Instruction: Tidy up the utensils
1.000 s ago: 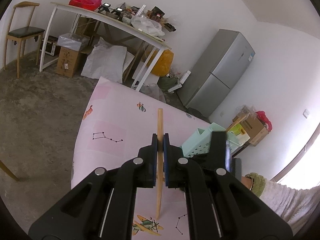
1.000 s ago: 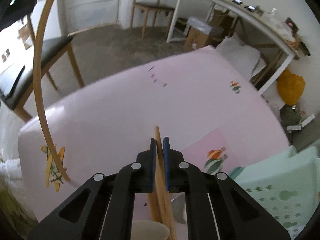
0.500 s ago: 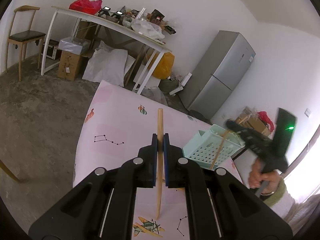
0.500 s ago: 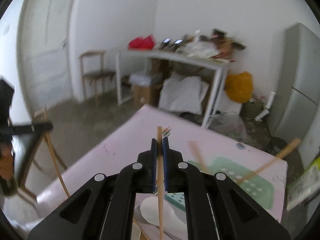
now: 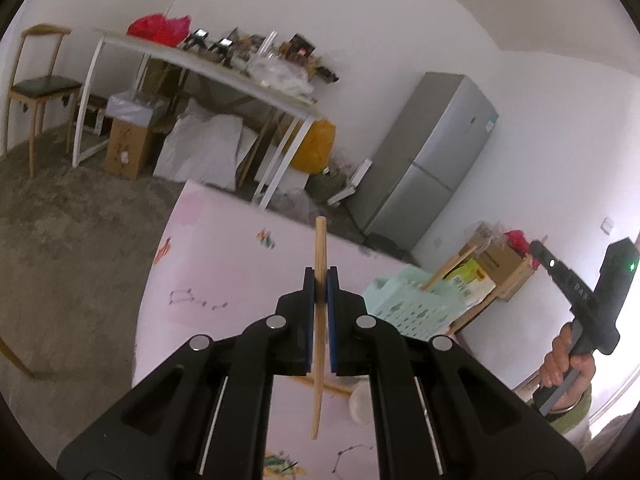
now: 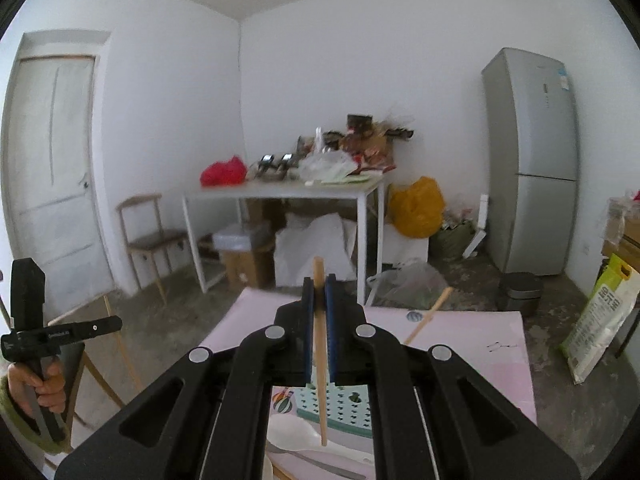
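Note:
My left gripper (image 5: 320,278) is shut on a wooden chopstick (image 5: 319,340), which stands nearly upright above the pink tablecloth (image 5: 220,280). My right gripper (image 6: 319,284) is shut on a second wooden chopstick (image 6: 320,380) and hangs over the mint basket (image 6: 348,404). A third wooden stick (image 6: 428,316) leans out of that basket. In the left wrist view the basket (image 5: 412,300) lies right of my fingers, and a hand (image 5: 564,360) lifts the right gripper high at the far right. A white spoon (image 6: 296,436) lies on the cloth below the right gripper.
A cluttered white table (image 6: 288,190) stands against the far wall, with boxes and bags beneath it. A grey fridge (image 6: 532,160) is at the right, a wooden chair (image 6: 148,236) and a door (image 6: 52,160) at the left. A green bag (image 6: 600,312) leans beside the table.
The right gripper has risen and rolled from looking down at the cloth to looking level across the room, its chopstick still clamped. The left gripper has lifted a little with its chopstick.

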`<state>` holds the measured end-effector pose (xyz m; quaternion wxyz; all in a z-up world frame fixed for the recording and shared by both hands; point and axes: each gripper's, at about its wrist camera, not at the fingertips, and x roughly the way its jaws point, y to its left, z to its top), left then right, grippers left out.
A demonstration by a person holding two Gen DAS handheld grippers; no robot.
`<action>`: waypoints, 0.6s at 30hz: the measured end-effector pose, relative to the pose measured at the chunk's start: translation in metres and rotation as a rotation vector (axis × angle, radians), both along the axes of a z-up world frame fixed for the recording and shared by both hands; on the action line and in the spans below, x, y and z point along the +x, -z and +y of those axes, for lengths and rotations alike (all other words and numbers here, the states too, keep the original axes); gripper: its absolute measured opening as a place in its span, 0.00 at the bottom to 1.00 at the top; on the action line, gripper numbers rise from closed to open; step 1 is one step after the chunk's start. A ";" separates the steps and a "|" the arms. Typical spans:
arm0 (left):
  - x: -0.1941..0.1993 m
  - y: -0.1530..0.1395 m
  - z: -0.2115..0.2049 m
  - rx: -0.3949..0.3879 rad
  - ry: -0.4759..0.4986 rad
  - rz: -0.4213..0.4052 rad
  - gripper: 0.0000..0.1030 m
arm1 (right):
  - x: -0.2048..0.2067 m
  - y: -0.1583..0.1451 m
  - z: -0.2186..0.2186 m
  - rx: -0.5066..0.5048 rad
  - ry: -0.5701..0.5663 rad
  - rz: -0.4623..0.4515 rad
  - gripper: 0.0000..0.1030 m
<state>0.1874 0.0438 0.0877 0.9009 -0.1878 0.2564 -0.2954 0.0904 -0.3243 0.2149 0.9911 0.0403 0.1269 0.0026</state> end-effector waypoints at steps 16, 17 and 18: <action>0.013 -0.125 -0.105 -0.244 0.274 -0.297 0.04 | -0.050 0.008 -0.044 0.105 0.079 -0.063 0.06; 0.018 -0.130 -0.117 -0.246 0.291 -0.299 0.04 | -0.052 0.010 -0.048 0.120 0.082 -0.061 0.06; 0.021 -0.132 -0.125 -0.244 0.299 -0.299 0.04 | -0.050 0.013 -0.053 0.131 0.083 -0.058 0.06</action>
